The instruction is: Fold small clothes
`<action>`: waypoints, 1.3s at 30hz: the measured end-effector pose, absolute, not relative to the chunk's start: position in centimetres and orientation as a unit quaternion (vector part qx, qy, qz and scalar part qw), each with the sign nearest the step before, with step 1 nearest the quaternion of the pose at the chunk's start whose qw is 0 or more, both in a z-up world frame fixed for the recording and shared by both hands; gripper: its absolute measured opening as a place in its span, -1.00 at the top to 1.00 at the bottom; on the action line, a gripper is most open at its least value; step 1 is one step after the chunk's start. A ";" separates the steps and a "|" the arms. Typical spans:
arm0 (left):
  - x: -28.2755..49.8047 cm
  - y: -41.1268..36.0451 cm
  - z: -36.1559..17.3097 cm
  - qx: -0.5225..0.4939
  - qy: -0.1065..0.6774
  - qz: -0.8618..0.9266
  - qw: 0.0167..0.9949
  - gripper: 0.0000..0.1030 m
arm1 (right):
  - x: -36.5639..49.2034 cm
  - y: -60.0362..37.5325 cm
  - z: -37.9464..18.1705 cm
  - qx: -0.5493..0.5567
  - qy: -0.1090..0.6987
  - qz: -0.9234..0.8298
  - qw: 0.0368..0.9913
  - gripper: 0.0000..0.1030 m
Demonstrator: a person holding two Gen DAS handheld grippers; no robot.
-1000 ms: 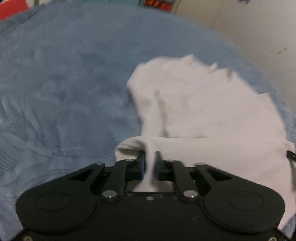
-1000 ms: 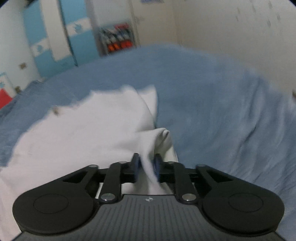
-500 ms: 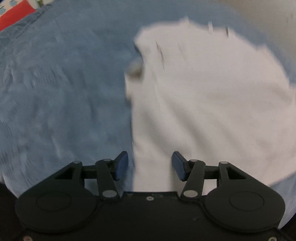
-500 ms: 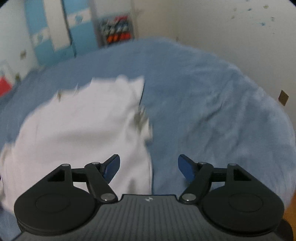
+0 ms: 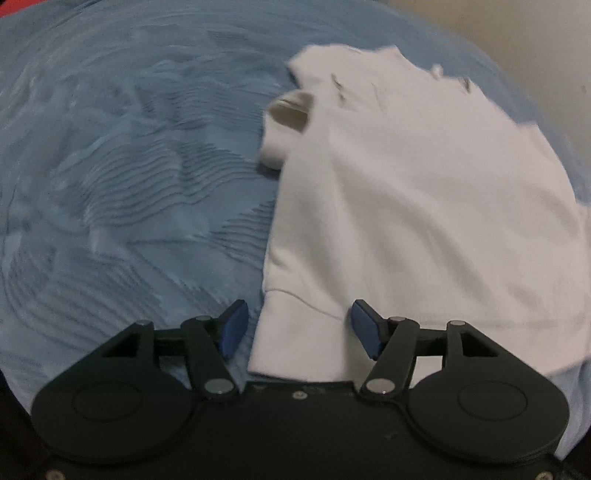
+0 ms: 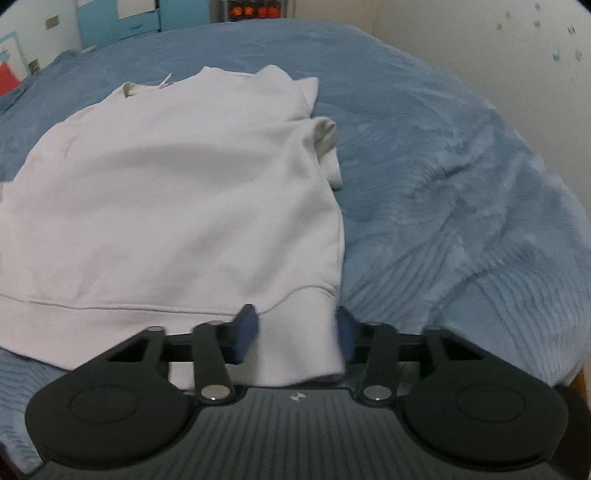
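A small white sweatshirt (image 5: 417,206) lies flat on the blue blanket (image 5: 129,184), hem toward me, a sleeve cuff (image 5: 288,110) sticking out at its left side. My left gripper (image 5: 297,332) is open, its jaws either side of the hem's left corner. In the right wrist view the sweatshirt (image 6: 177,195) fills the left half. My right gripper (image 6: 295,334) is open, its jaws either side of the hem's right corner, whose fabric lies between the pads (image 6: 245,332).
The blue blanket (image 6: 461,192) covers the bed all round the garment. A pale wall (image 6: 480,44) runs along the bed's right side. Blue cabinets (image 6: 122,14) and a shelf stand beyond the far end.
Both grippers were shut on the white garment a second ago and have let go. The garment has dropped flat, and both open grippers now sit at its hem corners.
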State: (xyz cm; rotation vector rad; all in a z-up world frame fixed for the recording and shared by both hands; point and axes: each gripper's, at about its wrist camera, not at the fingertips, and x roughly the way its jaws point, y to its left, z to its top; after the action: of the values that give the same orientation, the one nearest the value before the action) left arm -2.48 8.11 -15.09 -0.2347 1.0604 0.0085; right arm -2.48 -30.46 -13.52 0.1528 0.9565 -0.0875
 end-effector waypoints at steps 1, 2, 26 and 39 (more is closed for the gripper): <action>-2.2 8.0 -15.1 -0.104 0.509 -0.002 0.855 -0.12 | -2.4 -30.9 -13.6 0.085 0.467 -0.039 0.879 0.12; -2.0 7.9 -14.9 -0.096 0.514 -0.007 0.852 0.02 | -2.4 -31.2 -13.9 0.096 0.472 -0.036 0.876 0.08; 16.0 7.6 1.1 -0.038 0.352 -0.058 0.934 0.92 | 9.3 -35.1 -2.4 0.204 0.255 -0.003 0.945 0.86; 25.7 10.4 -5.6 -0.054 0.352 -0.014 0.934 0.29 | 19.5 -36.3 -7.9 0.216 0.175 -0.030 0.960 -0.38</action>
State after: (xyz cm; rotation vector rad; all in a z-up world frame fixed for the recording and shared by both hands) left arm 25.65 10.39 -5.64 -0.1097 0.7207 -0.0293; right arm 19.54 -36.28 -7.91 0.4381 0.3545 -0.0604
